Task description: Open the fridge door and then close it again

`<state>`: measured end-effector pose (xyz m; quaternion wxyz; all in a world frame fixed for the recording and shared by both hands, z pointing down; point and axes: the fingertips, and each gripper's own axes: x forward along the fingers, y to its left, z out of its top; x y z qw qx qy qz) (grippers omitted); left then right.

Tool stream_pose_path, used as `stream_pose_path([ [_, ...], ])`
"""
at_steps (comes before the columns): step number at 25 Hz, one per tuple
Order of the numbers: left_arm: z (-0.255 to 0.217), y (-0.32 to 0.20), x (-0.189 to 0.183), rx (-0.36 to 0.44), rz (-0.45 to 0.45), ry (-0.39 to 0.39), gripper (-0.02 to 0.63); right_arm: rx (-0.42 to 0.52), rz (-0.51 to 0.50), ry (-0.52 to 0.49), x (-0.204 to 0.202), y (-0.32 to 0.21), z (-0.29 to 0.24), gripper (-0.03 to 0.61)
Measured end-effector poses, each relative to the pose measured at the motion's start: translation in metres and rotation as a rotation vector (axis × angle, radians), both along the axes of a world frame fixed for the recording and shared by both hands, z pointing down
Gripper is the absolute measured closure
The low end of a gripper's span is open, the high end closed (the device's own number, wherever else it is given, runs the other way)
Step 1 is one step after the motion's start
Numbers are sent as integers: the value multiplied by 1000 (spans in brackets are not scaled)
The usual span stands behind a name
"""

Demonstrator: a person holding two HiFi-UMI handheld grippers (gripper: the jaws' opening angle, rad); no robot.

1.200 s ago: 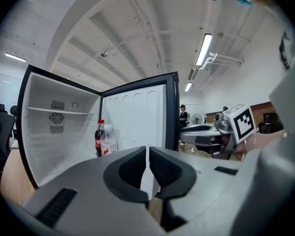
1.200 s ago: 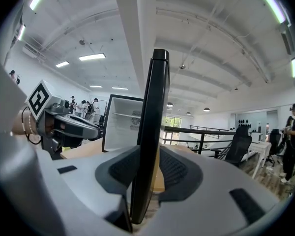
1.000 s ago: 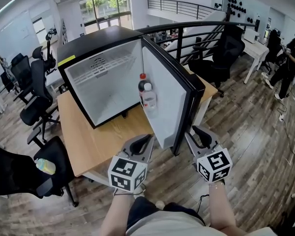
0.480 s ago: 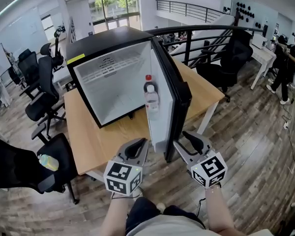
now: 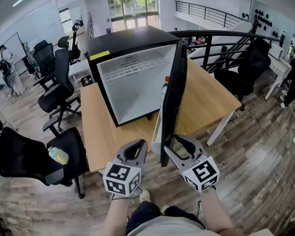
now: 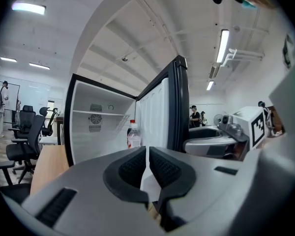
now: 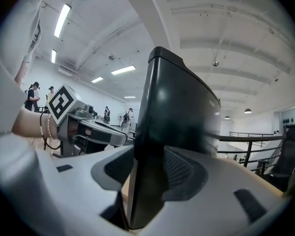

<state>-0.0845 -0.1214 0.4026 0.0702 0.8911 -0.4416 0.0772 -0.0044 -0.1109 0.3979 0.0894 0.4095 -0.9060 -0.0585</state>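
A black mini fridge (image 5: 132, 38) stands on a wooden table (image 5: 101, 132), its white inside showing. Its door (image 5: 173, 97) stands half open, edge-on to me. A red-capped bottle (image 5: 166, 81) in the door shelf peeks out from behind it, and is plainer in the left gripper view (image 6: 133, 136). My right gripper (image 5: 179, 144) straddles the door's free edge (image 7: 177, 112) low down. Its jaws have just been opening, and the door edge stands between the pads. My left gripper (image 5: 136, 149) hangs shut and empty, left of the door on its inner side (image 6: 147, 154).
Black office chairs (image 5: 59, 82) stand left of the table, and the nearest one (image 5: 34, 156) has a pale bottle on its seat. A black stair railing (image 5: 226, 38) and another chair (image 5: 253, 65) lie right of the table. Wooden floor runs under me.
The door has swung from wide open toward the fridge and now faces me edge-on. My right gripper moved left from beside the door onto its edge, jaws wider. The left gripper stayed shut.
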Motion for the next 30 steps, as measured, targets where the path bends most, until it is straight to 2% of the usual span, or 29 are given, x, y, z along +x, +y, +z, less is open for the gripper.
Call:
stream_pose_path([
  [12,-8,-33,-77,-2,-86,2,592,-13,-33,15,-85,-40,-2,431],
  [17,-14,-46,-101,12,-121,5,592,19,-35,-3,-102,-58,-13,515],
  [22,-15,-60,-125,17,-151,18,592,45,-45,4,-119,-81,-26,508],
  [29,-25,-89,-148,31,-162,21,592,67,-55,0,-145,-110,-38,523],
  [30,-25,-93,-150,32,-162,19,592,67,-53,0,-147,-113,-39,540],
])
